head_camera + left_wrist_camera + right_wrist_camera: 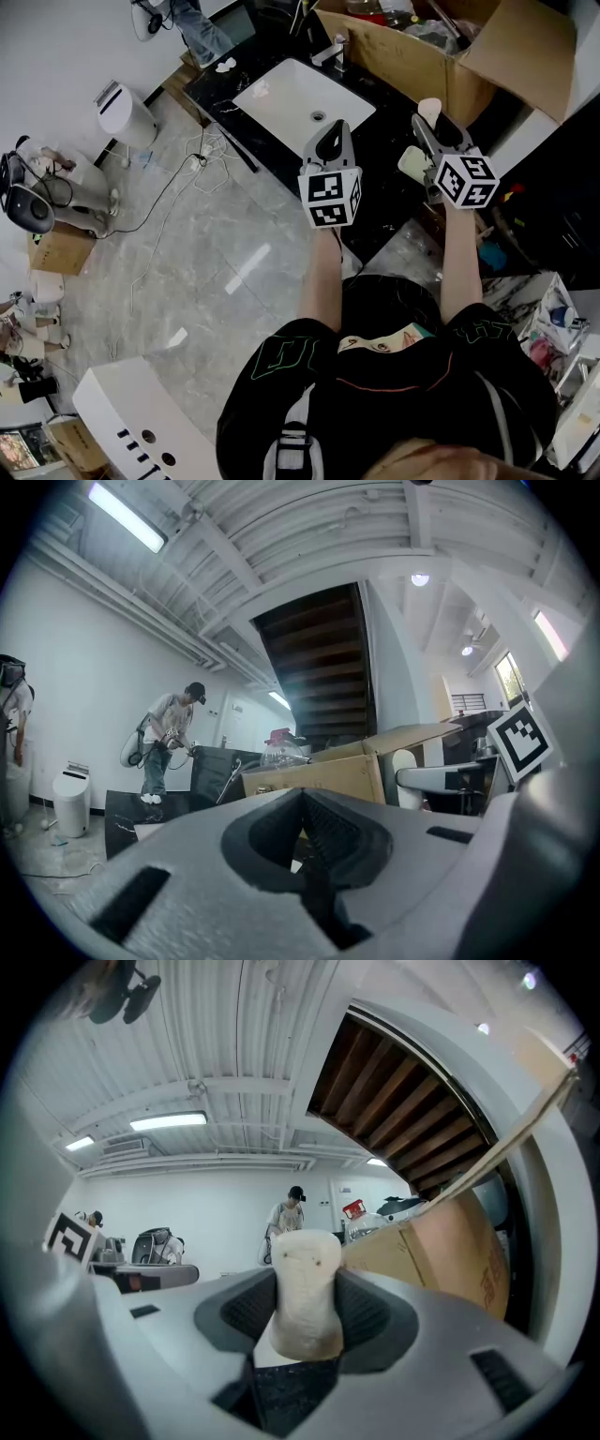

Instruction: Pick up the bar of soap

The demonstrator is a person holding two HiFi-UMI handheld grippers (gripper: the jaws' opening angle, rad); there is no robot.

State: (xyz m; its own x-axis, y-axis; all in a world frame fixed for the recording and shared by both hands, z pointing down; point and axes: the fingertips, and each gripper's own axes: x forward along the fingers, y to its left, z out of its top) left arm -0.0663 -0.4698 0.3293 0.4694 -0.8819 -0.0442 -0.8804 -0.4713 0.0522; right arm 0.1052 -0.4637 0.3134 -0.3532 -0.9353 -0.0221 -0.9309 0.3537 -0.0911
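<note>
My right gripper (433,127) is shut on the cream bar of soap (428,110), held up above the black counter (380,164). In the right gripper view the soap (302,1283) stands upright between the two dark pads, its rounded top sticking out past the jaws. My left gripper (330,142) hangs beside it, over the counter's front edge near the sink (281,103). In the left gripper view its jaws (302,841) are pressed together with nothing between them.
A white basin with a faucet (330,52) is set in the counter. An open cardboard box (450,66) stands behind it. A pale dish (412,165) lies under the right gripper. Cables (202,155) trail across the grey floor. A person (167,744) stands far off.
</note>
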